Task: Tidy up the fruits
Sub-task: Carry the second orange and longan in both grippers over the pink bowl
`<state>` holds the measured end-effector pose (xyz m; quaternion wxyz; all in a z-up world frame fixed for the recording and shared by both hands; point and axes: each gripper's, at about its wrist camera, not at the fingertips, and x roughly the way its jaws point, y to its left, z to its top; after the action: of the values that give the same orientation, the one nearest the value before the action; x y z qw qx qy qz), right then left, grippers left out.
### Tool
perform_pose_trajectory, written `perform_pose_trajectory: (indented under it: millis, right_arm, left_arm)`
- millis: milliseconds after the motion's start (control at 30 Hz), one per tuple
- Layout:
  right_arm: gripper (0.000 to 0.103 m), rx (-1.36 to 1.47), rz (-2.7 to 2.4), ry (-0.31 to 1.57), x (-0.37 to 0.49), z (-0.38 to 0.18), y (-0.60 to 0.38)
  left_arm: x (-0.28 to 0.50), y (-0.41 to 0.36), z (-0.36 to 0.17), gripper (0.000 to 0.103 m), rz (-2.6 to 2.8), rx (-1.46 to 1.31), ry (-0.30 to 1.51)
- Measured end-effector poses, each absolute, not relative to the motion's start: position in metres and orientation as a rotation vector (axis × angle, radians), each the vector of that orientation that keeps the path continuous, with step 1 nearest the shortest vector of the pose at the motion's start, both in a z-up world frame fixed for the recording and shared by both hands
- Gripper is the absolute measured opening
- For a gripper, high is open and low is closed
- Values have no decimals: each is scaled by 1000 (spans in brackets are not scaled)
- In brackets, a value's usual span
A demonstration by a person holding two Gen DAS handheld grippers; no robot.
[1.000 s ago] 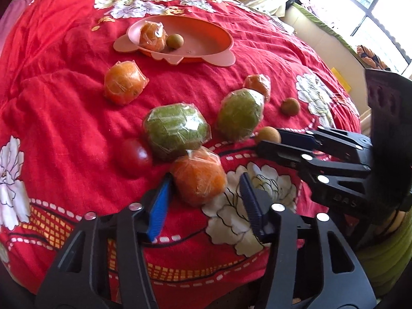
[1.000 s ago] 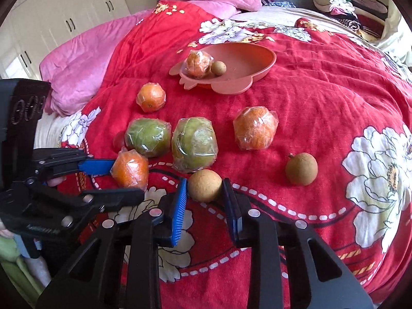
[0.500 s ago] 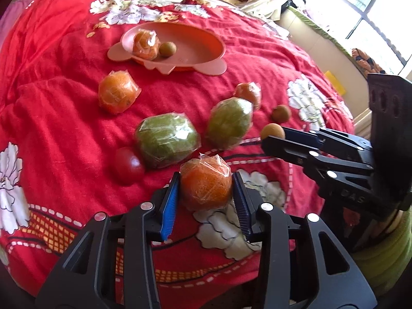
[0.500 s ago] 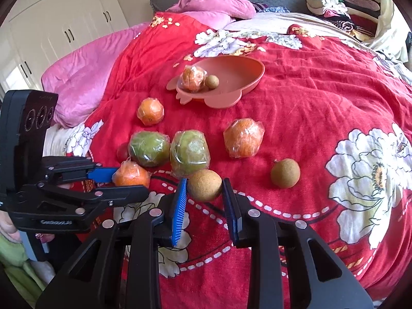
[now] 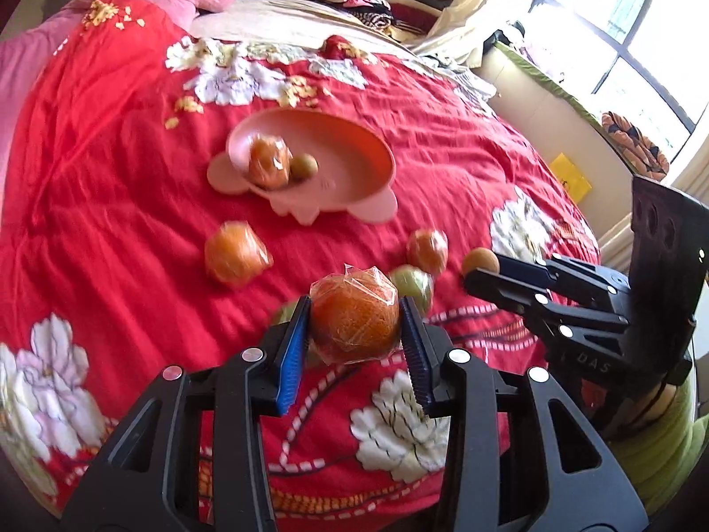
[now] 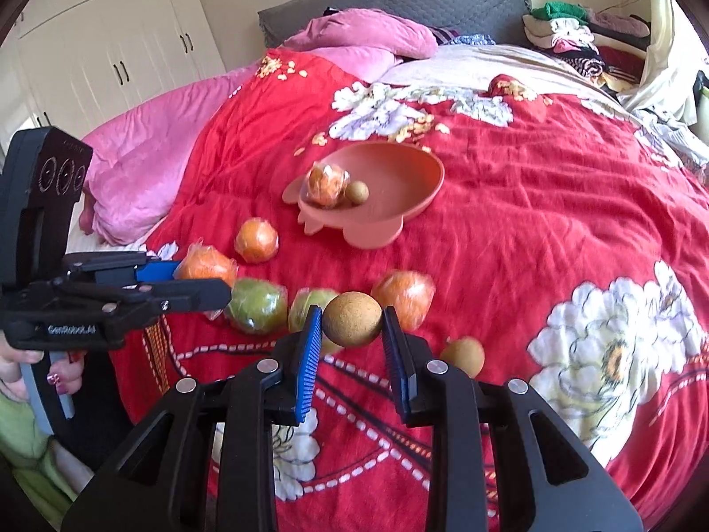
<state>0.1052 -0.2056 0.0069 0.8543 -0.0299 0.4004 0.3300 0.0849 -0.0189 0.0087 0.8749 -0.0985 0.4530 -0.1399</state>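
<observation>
Gripping a plastic-wrapped orange [image 5: 354, 317], the left gripper [image 5: 354, 328] has its blue pads pressed on both sides of the fruit, held up off the red floral bedspread [image 5: 111, 177]. Over on the other side the right gripper [image 6: 350, 332] is clamped on a small round tan fruit [image 6: 352, 319], maybe a longan, also lifted clear of the bed. The pink bowl [image 6: 412, 204] sits up at 12 o'clock from both grippers, and it's got two things in it: another wrapped orange [image 6: 327, 184] and a little tan fruit [image 6: 356, 191] touching it at its 3 o'clock. Loose on the bedspread in the right wrist view: a wrapped orange [image 6: 256, 240] at 10 o'clock, two green wrapped fruits [image 6: 257, 306] side by side just left of the fingers, one more orange [image 6: 405, 295] at 1 o'clock, and another tan fruit [image 6: 463, 354] at 3 o'clock.
</observation>
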Motion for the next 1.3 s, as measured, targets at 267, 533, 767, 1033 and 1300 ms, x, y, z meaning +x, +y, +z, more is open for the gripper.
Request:
perform_pose_trajectory:
  millis: [267,533,767,1033,1300]
  right_arm:
    - [26,-58,685,819,124,17,-204]
    - [26,-60,685,803,143,22,-199]
    - [26,-65,678,797,158,25,-196]
    - [26,-77,671,800,176,24,-191]
    - [26,-106,677,813,194,20,-181]
  left_arm:
    - [121,-21,12,32,-282,-187,943]
    - [148,-19,8,32,-264,-165,959]
    - [173,-18,1,32,-252,-147,981]
    - [193,-19,-10,32,-238,-125,1007]
    - [206,-21,-20,32,-242,-105,1036]
